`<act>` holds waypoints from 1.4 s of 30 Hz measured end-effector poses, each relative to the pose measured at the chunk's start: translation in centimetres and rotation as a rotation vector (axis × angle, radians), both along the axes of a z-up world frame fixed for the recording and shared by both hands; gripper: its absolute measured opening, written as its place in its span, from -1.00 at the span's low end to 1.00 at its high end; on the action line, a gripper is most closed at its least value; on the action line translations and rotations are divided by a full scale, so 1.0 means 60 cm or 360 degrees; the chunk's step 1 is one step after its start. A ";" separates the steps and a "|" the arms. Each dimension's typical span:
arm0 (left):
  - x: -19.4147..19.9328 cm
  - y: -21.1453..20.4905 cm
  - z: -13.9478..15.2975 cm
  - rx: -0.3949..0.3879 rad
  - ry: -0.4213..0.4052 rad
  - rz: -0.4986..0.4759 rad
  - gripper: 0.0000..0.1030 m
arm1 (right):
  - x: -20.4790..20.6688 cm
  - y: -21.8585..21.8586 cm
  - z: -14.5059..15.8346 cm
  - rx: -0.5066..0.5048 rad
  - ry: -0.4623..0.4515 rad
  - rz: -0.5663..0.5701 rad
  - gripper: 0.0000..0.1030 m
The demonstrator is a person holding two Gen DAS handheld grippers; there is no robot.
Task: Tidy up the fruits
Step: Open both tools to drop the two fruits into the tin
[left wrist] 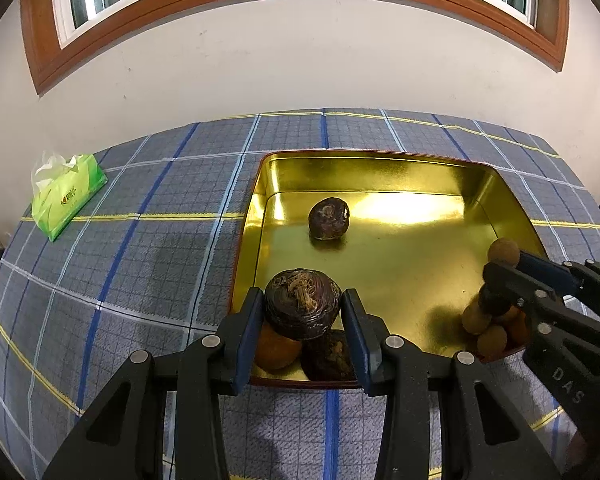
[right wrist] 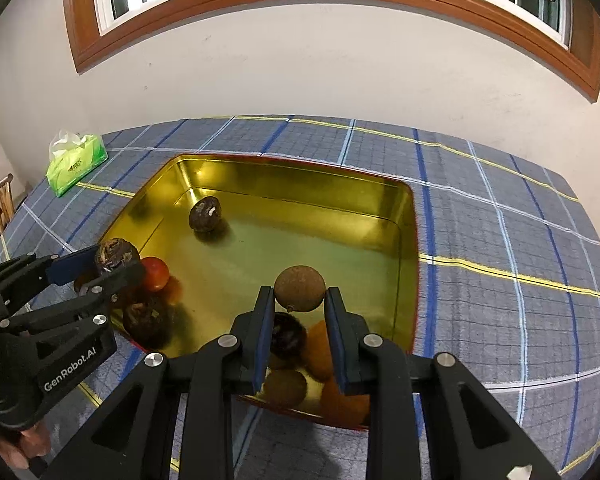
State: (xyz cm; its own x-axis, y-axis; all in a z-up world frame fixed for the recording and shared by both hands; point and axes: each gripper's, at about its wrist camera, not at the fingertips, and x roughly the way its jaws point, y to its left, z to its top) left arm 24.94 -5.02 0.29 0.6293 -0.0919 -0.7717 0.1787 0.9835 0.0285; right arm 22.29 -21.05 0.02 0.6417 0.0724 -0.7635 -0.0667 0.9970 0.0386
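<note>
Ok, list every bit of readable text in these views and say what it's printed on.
"GenRobot.AI": on the body of the left gripper, seen in the right wrist view.
"DAS": on the body of the right gripper, cut off by the frame edge.
Tissue pack: logo too blurred to read.

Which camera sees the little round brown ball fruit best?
The right wrist view: the tan round fruit sits big and centred, gripped in the right gripper. The left wrist view shows it small at the right edge, partly hidden.
</note>
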 end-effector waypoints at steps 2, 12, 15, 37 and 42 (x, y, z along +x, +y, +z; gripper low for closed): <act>-0.001 0.001 0.000 0.0000 -0.0001 -0.0002 -0.20 | 0.003 0.004 -0.002 -0.0005 0.0003 0.0003 -0.53; -0.004 0.009 0.002 -0.0022 0.0005 0.0015 -0.20 | 0.007 0.013 -0.006 -0.0033 0.0012 -0.0003 -0.35; -0.006 0.008 0.003 -0.0019 0.0004 0.0015 -0.20 | 0.002 0.013 -0.002 -0.0034 0.0000 -0.0015 -0.16; -0.078 0.020 0.040 -0.0022 -0.0047 0.0050 -0.19 | -0.109 0.006 0.050 -0.0078 -0.0032 -0.0187 0.77; -0.106 0.028 0.050 -0.0043 -0.0048 0.0055 -0.19 | -0.143 0.008 0.052 -0.0057 -0.0013 -0.0198 0.77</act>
State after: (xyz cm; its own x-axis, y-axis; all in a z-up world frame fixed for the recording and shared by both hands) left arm 18.57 -3.34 3.32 0.6554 -0.0902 -0.7499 0.1442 0.9895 0.0070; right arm 13.69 -20.57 3.15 0.6504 -0.0350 -0.7588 0.0571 0.9984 0.0029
